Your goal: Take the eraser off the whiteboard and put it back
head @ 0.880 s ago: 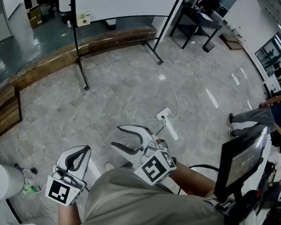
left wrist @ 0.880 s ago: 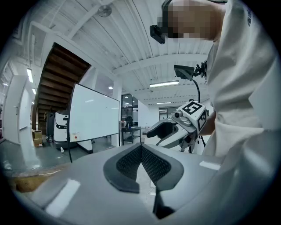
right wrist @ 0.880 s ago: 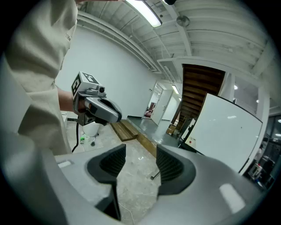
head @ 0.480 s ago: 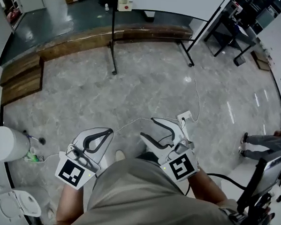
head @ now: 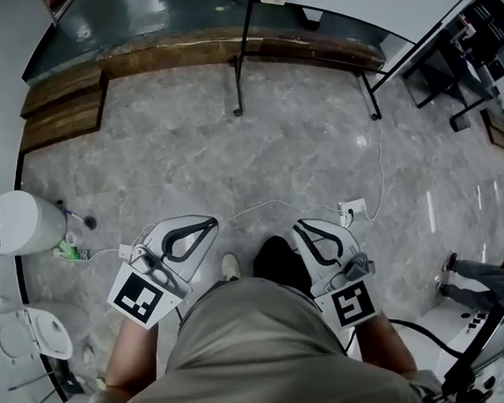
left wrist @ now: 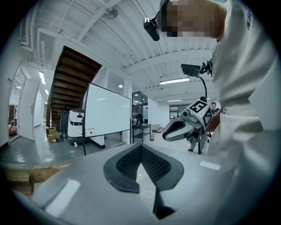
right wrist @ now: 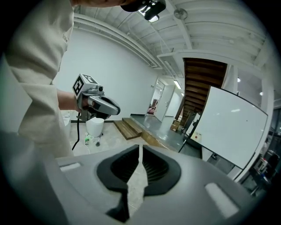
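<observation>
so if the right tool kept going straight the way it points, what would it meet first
Probably the grey floor, just short of the wooden step. The right tool tilts down and nothing stands between. The whiteboard lies off to its right.

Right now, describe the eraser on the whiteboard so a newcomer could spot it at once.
Find the big whiteboard standing near the dark wooden staircase. Look at its lower left corner: the eraser is the small white block with a red spot, the only thing on the otherwise bare board.
</observation>
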`<state>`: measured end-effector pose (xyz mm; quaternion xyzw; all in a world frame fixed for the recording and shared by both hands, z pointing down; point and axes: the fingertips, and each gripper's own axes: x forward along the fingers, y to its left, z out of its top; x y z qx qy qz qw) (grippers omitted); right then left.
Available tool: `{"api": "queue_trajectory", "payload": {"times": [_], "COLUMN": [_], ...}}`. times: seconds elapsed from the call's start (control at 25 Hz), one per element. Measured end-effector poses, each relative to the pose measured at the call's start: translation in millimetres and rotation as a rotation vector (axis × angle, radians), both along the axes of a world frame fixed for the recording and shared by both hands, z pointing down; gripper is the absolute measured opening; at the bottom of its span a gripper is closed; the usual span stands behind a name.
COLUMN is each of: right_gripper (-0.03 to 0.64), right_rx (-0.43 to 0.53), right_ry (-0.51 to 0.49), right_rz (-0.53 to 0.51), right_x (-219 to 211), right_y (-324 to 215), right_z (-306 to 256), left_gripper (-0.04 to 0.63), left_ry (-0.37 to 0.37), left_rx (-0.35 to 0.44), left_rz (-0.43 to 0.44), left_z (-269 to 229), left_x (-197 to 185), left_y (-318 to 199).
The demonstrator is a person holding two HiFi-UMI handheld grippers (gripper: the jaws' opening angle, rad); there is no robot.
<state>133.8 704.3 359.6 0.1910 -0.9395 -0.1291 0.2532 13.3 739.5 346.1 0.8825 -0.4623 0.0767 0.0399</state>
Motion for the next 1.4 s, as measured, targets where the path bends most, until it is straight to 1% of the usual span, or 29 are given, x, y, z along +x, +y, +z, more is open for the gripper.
{"api": "queue_trajectory", "payload": {"times": [0.12,0.32,0.52,0.68,0.8,1.0,1.16,1.24,1.4], "right_gripper": [0.003,0.002,0.002,0.002,0.002,0.002,0.002,0.002,0.002], "right_rx": [-0.021,-0.066,-0.086,-0.091,-0.098,-0.118,-0.108,-0.112,-0.116], "right_ry": [0.006,0.015,0.007,-0.016,-0.027,-0.036,-0.053,-0.068,-0.056], "right_rz": [-0.004,0.006,-0.026,-0.052,-0.067,-0.101,-0.099,-0.089,-0.082], "right_x": [0,-2,-18,-37,-50,-60,-66,-66,-66], "right_y": [-2,-19,-52,-91,-128,-202,-242,-264,-300], "right_z": [5,10,18,17,17,23,15,14,20], "left_gripper": [0.006,0.006,0.006,0.006,0.006,0.006,0.006,0.006,0.006], "left_ry": [0.013,0.024,0.008,-0.003,-0.009,-0.033,-0.055,-0.067,-0.085], "left_rx": [-0.02,-0.049,-0.057,-0.068,-0.095,-0.115,-0.097,-0.092,-0.067], "left_rz": [-0.004,-0.017,-0.042,-0.058,-0.066,-0.07,-0.074,-0.07,-0.046], "left_z": [9,10,12,11,13,12,-2,-6,-12], "left_x": [-4,-8,-21,-31,-38,-45,-53,-53,-47], "left_y": [-3,-19,-50,-82,-115,-192,-236,-257,-295]}}
